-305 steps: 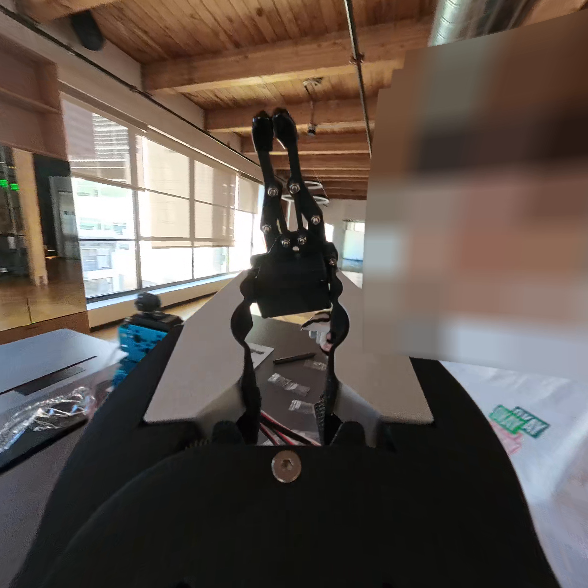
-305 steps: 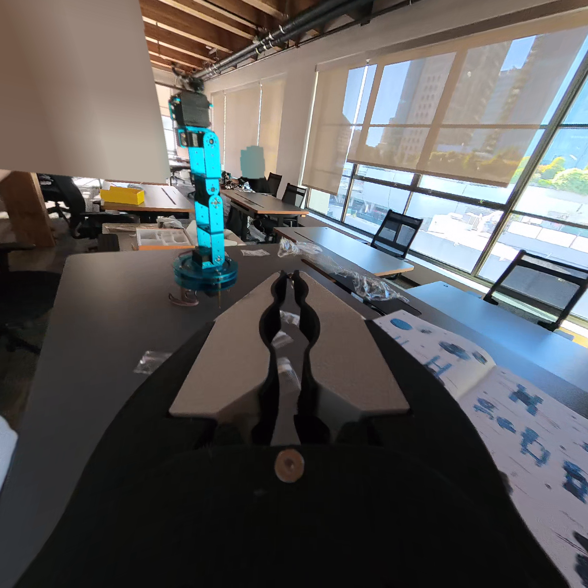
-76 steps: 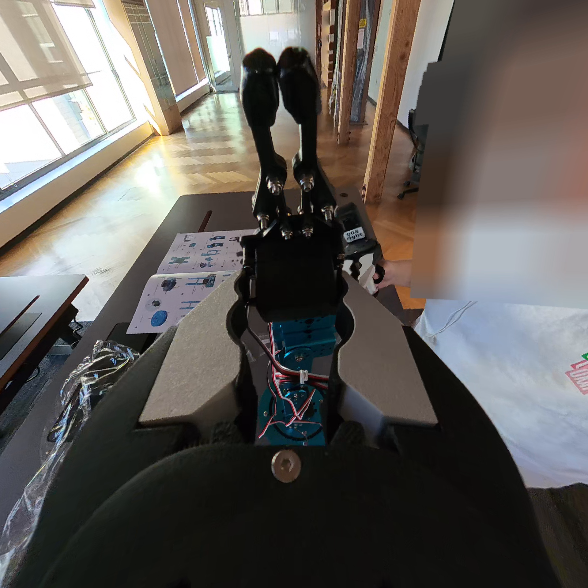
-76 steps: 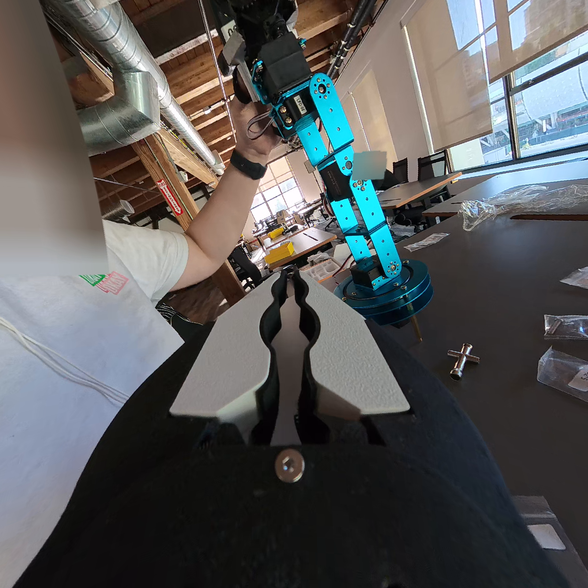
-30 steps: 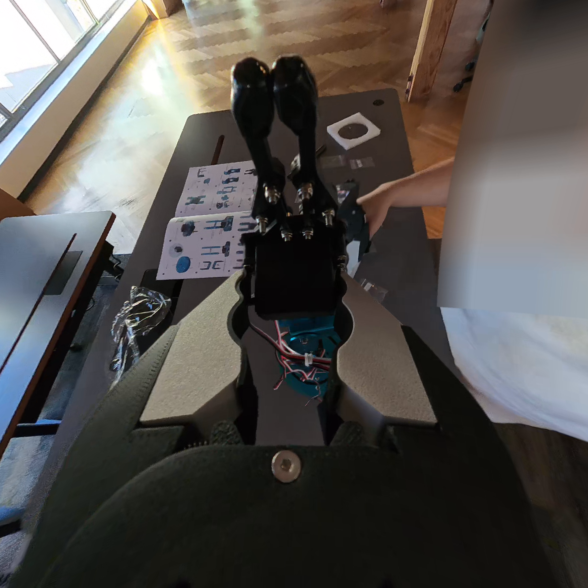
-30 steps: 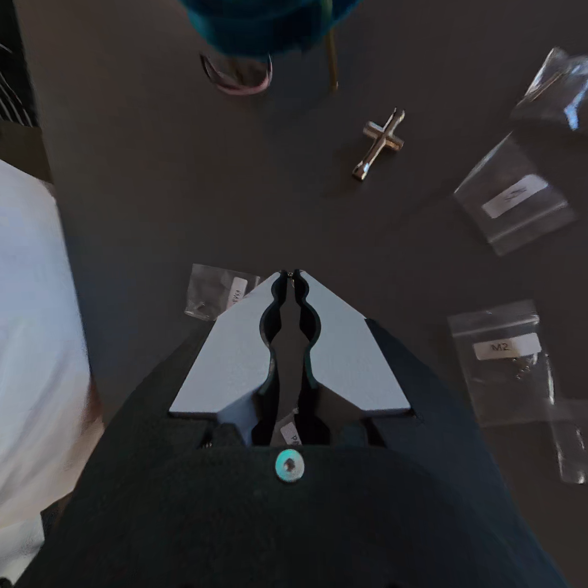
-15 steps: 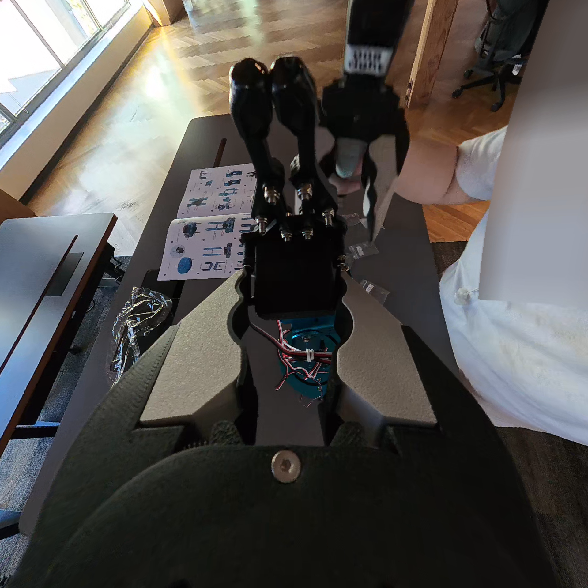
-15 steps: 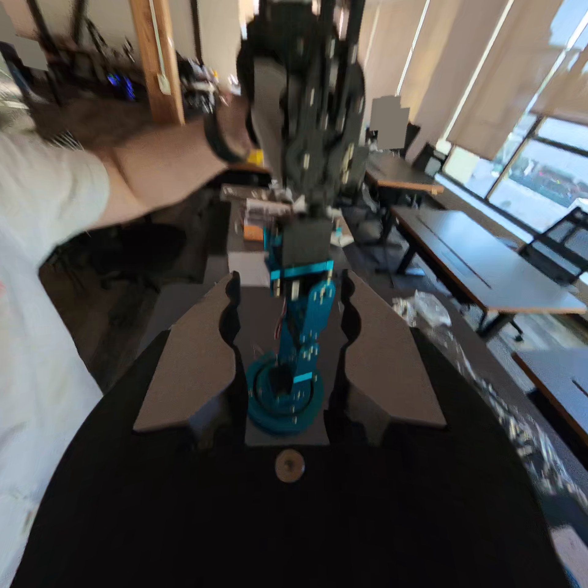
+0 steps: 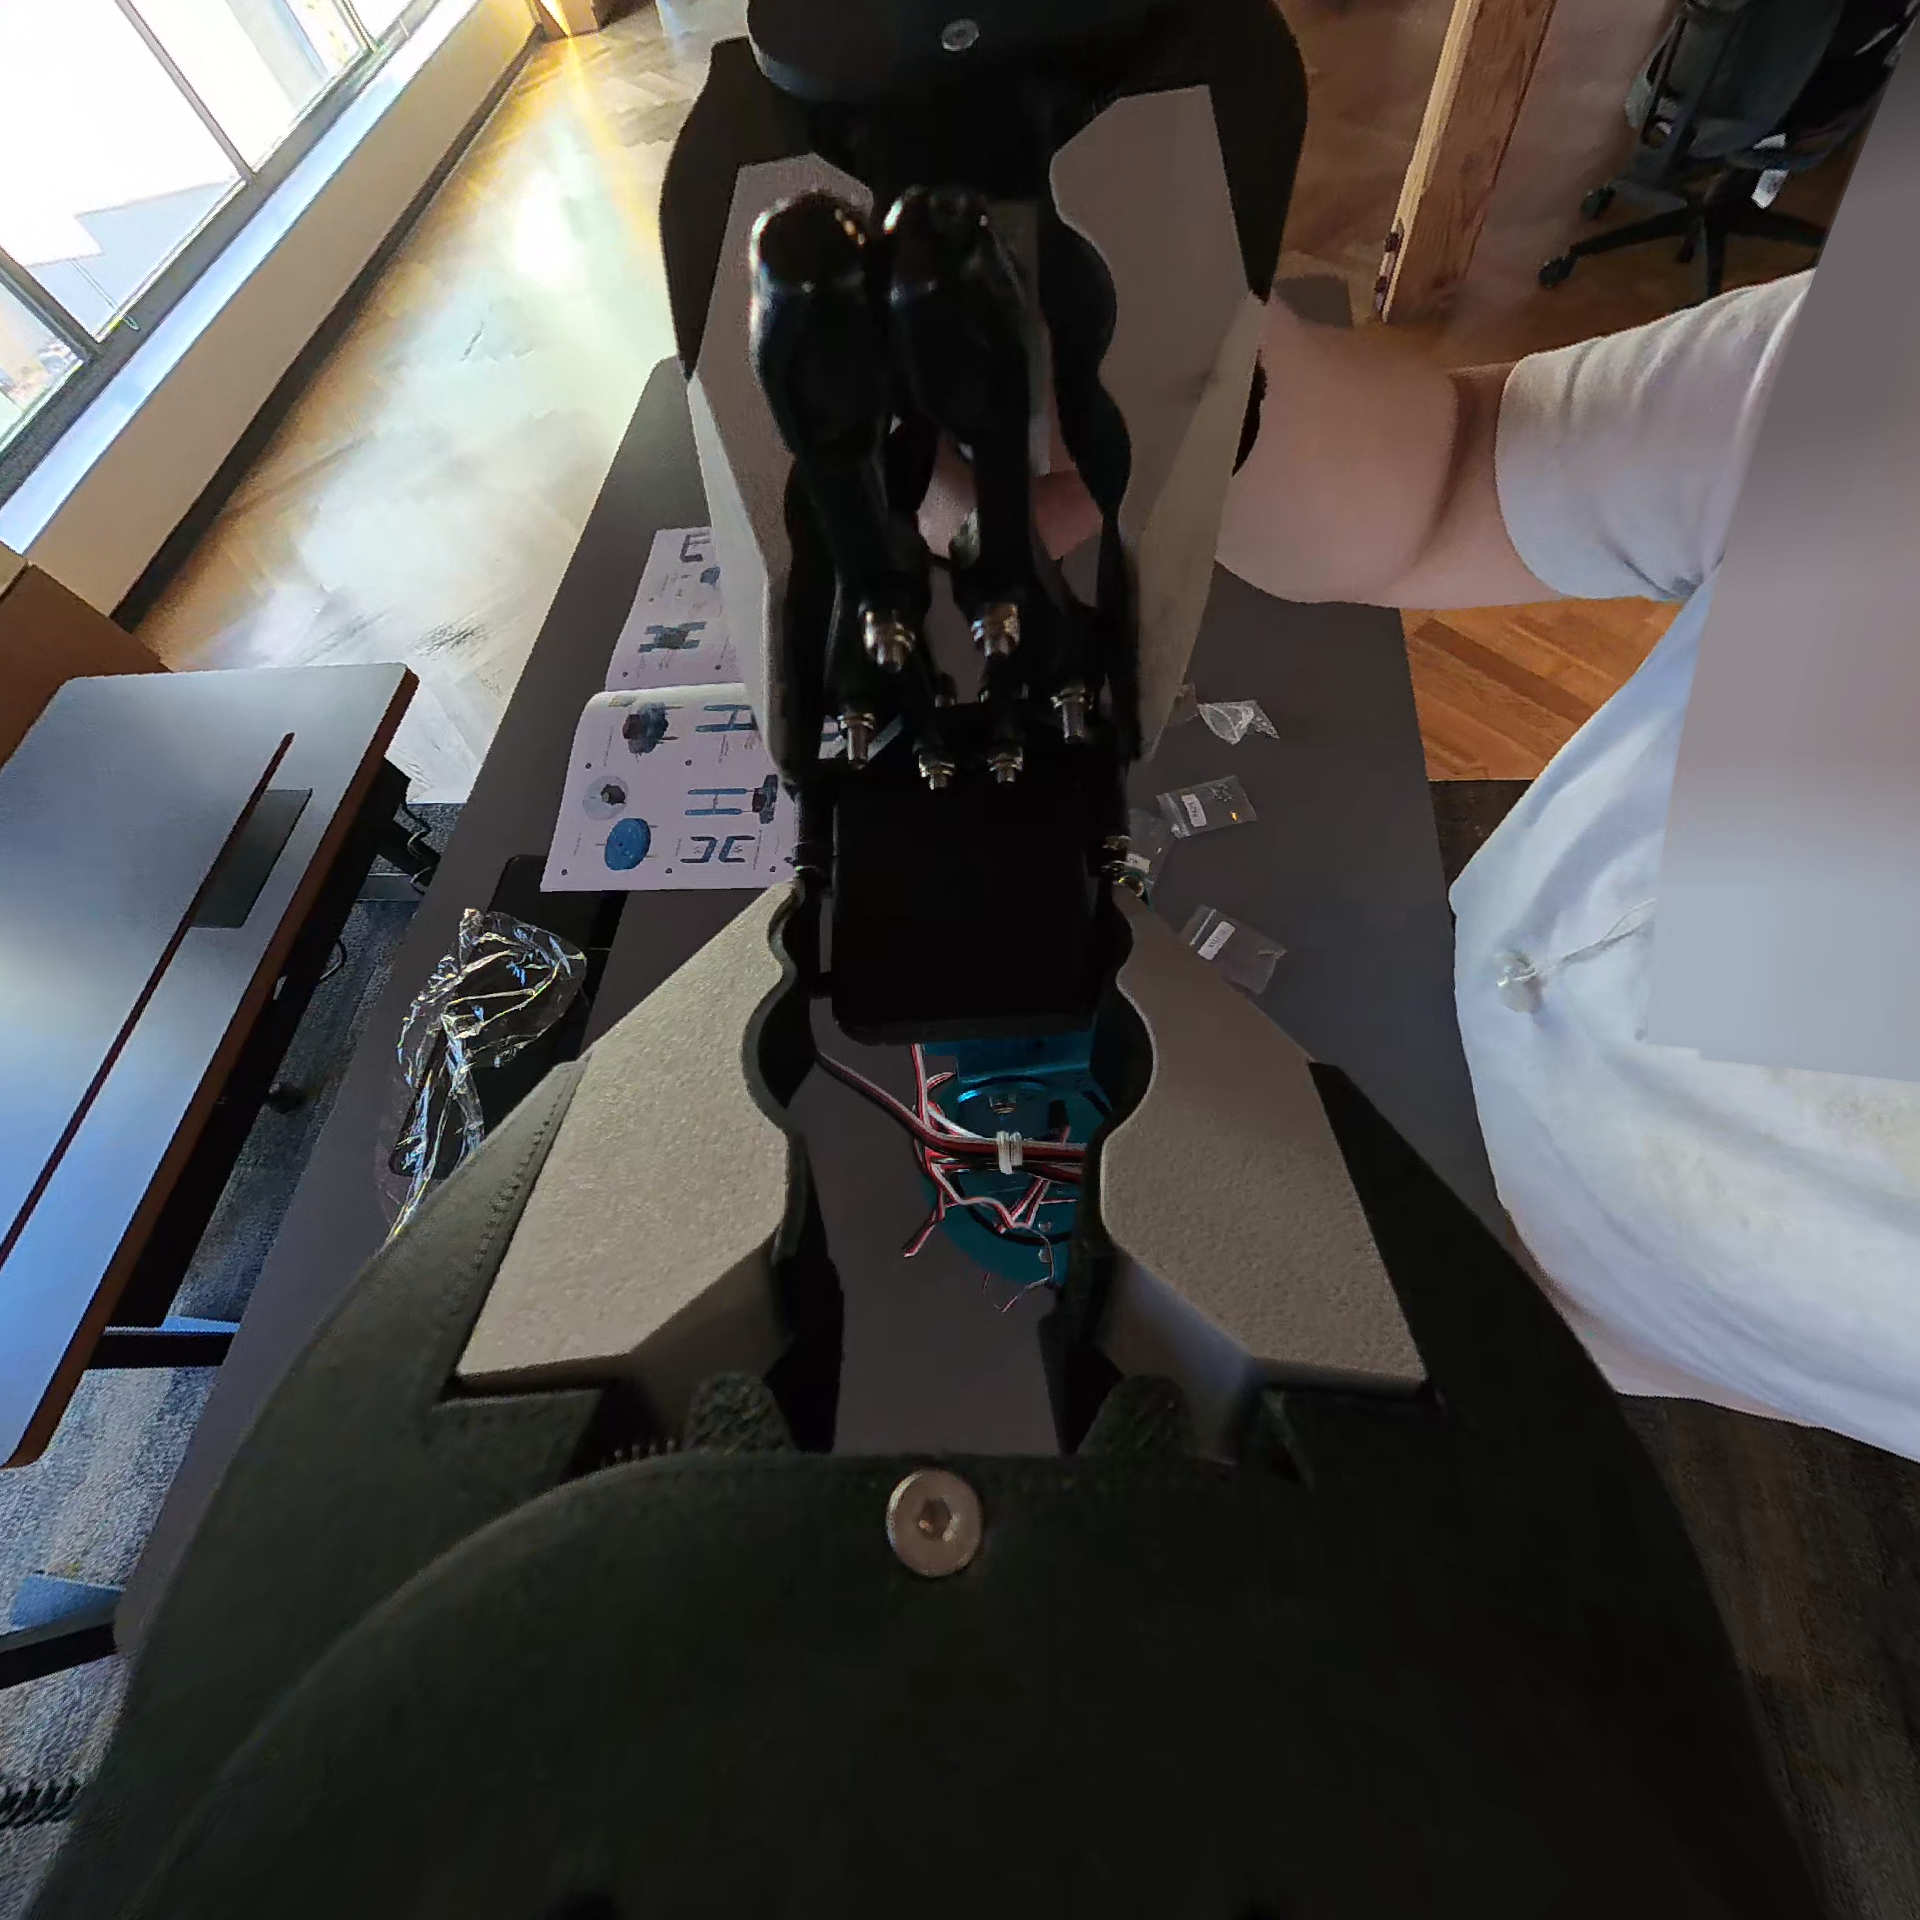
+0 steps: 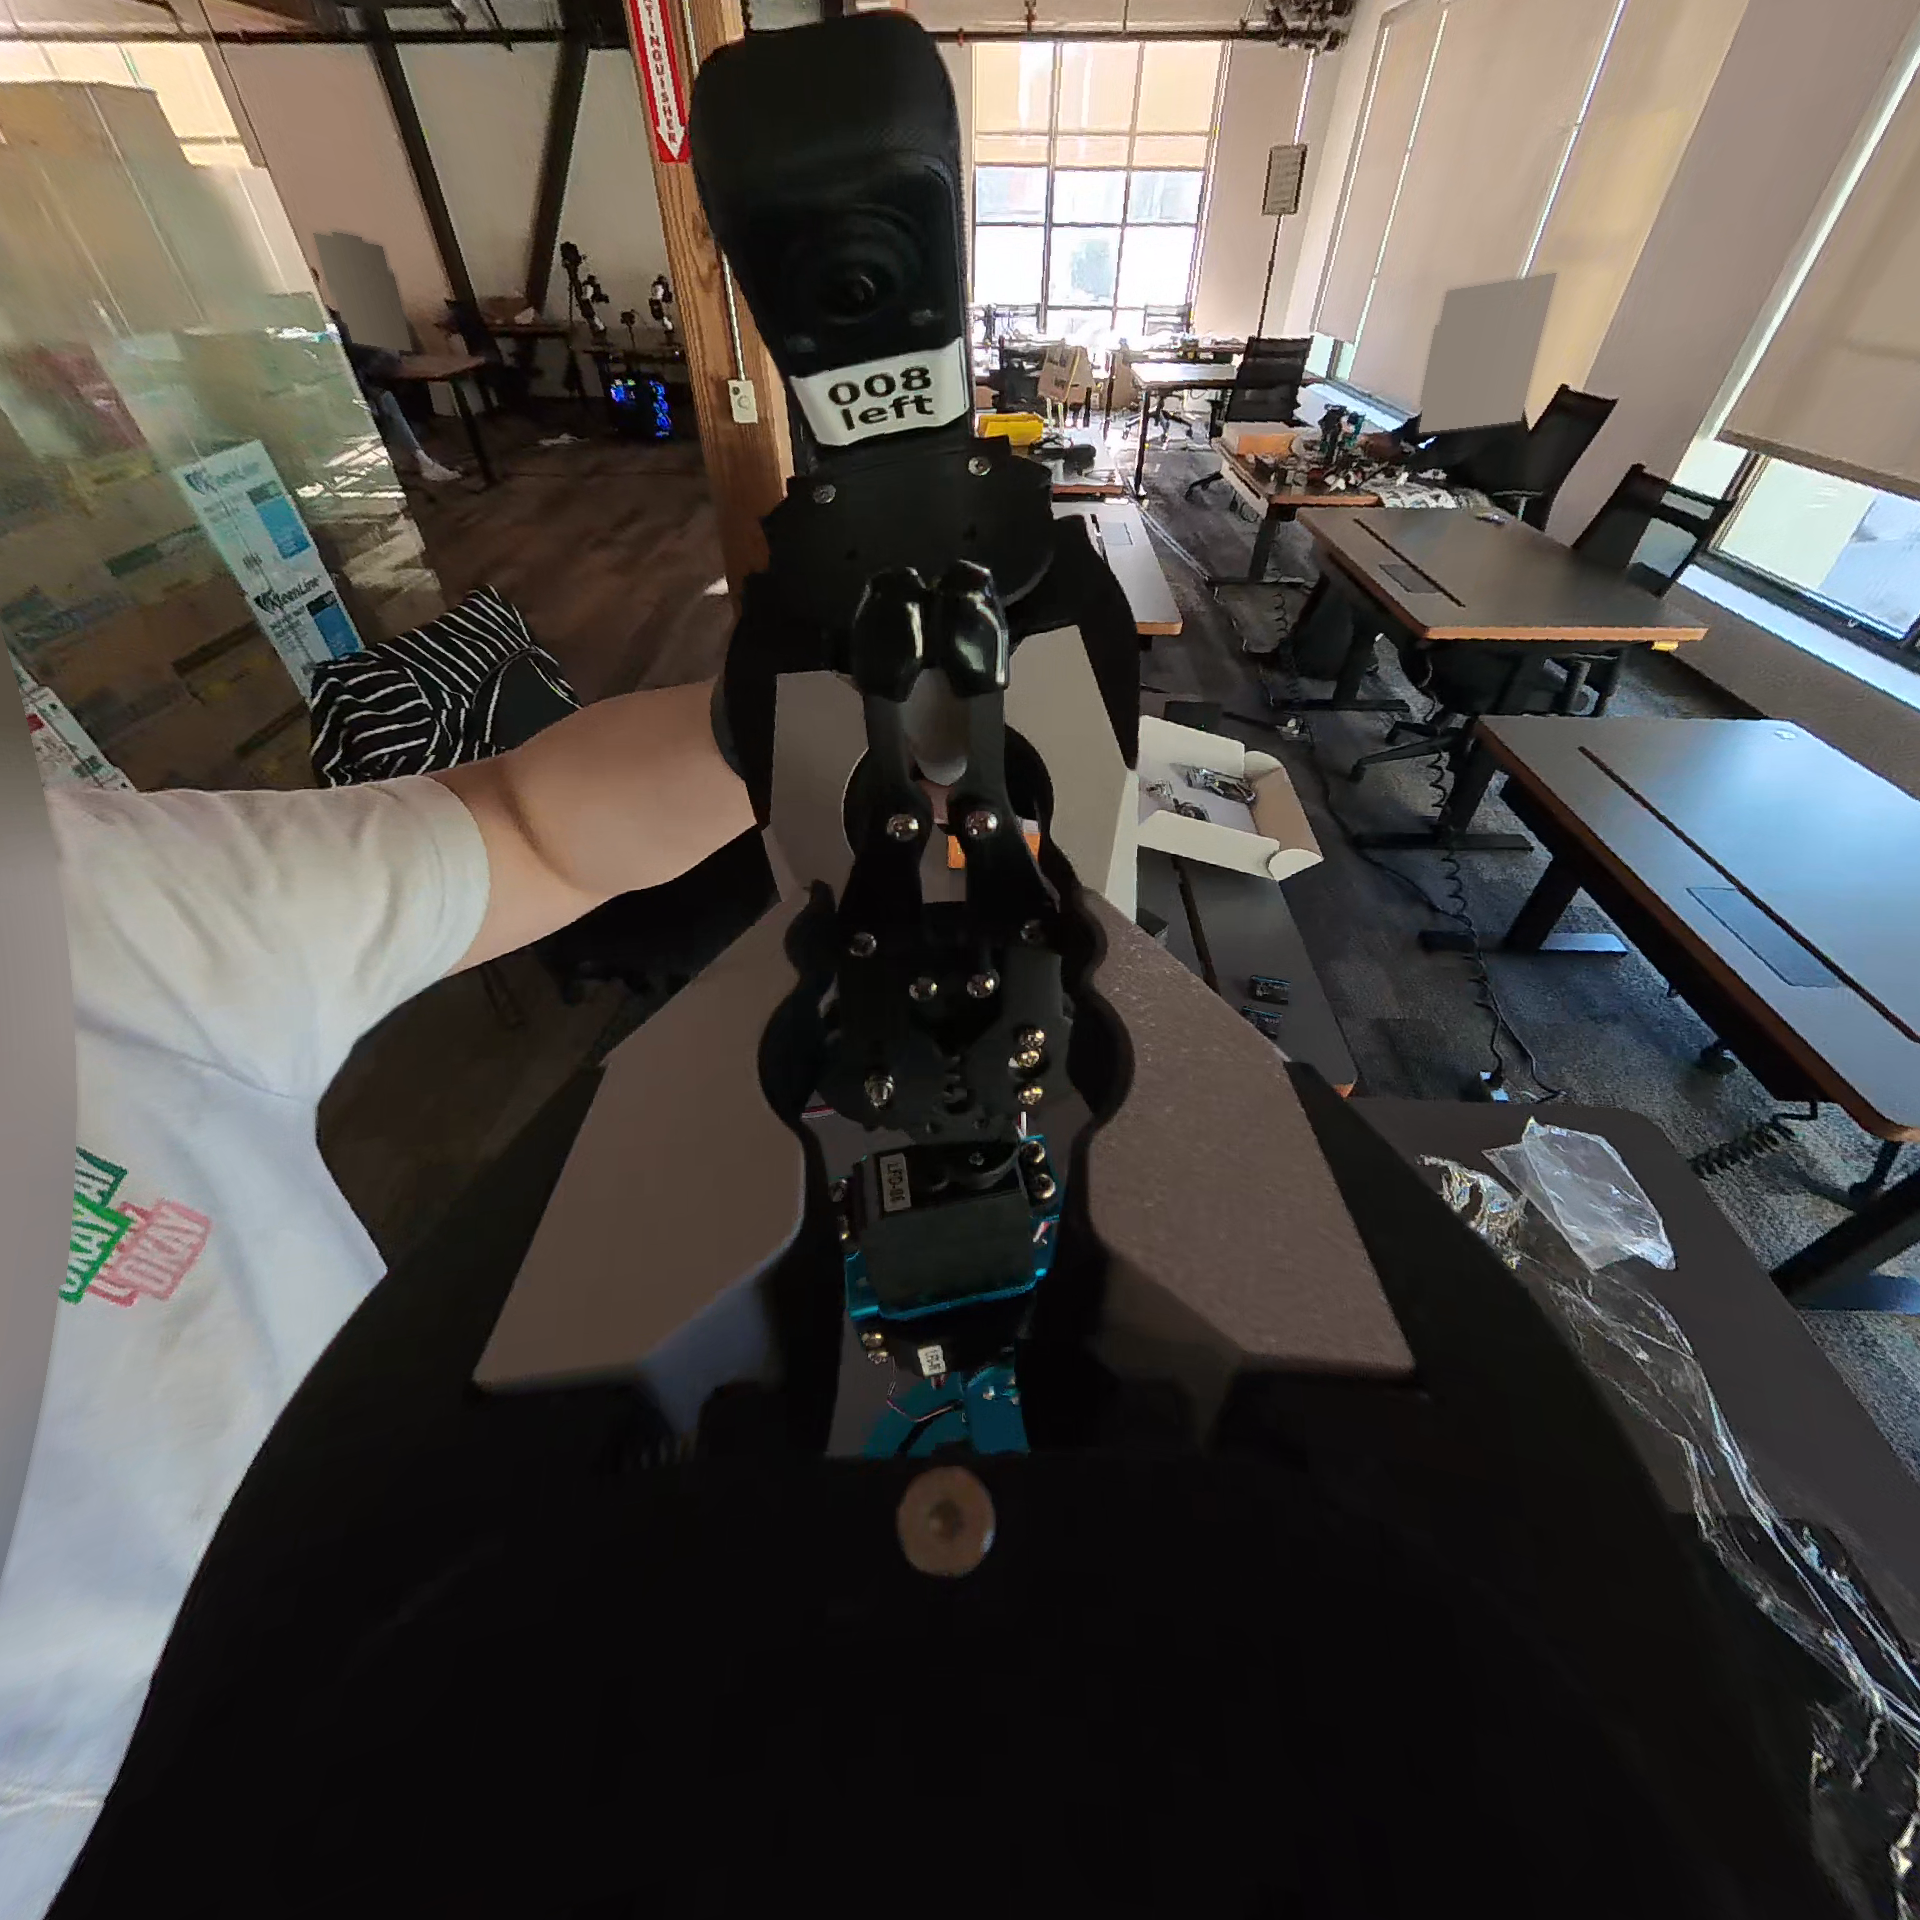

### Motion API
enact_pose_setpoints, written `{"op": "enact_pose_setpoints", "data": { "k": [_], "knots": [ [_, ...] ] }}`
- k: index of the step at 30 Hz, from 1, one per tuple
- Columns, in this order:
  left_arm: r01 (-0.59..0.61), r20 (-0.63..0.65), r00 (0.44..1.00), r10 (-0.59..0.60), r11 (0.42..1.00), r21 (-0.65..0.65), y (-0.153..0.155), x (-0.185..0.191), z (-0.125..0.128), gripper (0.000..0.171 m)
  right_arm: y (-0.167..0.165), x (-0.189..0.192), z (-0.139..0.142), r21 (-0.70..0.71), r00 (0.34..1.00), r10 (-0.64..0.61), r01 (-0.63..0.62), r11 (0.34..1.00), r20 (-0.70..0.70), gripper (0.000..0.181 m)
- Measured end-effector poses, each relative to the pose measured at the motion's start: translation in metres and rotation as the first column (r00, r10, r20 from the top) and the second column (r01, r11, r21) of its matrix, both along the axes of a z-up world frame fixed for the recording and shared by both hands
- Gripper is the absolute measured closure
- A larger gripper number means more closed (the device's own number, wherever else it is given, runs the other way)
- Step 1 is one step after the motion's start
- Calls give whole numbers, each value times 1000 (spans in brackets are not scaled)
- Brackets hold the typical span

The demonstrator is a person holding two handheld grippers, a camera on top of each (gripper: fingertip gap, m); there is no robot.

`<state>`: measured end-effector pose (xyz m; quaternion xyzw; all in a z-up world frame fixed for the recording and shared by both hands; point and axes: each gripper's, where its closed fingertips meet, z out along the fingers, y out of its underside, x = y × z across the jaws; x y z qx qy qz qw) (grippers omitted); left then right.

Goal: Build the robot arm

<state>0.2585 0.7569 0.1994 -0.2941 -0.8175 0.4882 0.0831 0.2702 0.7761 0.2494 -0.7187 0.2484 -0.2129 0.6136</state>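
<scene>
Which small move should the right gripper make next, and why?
Probably close the right gripper gently: its jaws straddle the black claw without clearly clamping it, while the left gripper grips the servo block.

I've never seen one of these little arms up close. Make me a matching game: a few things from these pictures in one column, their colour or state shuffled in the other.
Things:
1. claw
2. round base
3. instruction sheets
4. plastic wrap

Colour or state:
A. crumpled and clear
B. blue, with red and white wires over it
C. glossy black, two tips side by side
D. lying flat, printed with diagrams

Pairs: 1-C, 2-B, 3-D, 4-A
</scene>
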Motion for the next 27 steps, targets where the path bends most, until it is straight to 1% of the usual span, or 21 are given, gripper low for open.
{"op": "enact_pose_setpoints", "data": {
  "k": [4,7,10,15,18,21,24,27],
  "knots": [
    [-21,38,999,20,1000,12,2,2,7,121,1,0,7,26,1000,20,-21,999,15,139],
    [-38,63,997,34,997,64,4,6,2,120,1,3,2,55,999,34,-35,998,13,139],
    [-41,66,997,36,996,84,3,7,1,120,-1,3,2,85,999,38,-40,996,23,139],
    [-50,98,994,41,995,88,3,8,1,120,-2,3,2,67,998,43,-46,997,50,139],
    [-53,107,993,43,995,89,3,9,0,120,0,4,2,71,998,51,-53,996,37,139],
    [-42,118,993,30,994,100,4,9,0,120,0,4,2,84,999,31,-35,996,40,139],
    [-13,138,990,-5,992,123,5,8,0,120,-1,2,3,99,996,-9,0,995,93,139],
    [8,166,986,-31,990,138,4,6,1,120,-2,-2,3,96,991,-19,6,995,134,139]
  ]
}}
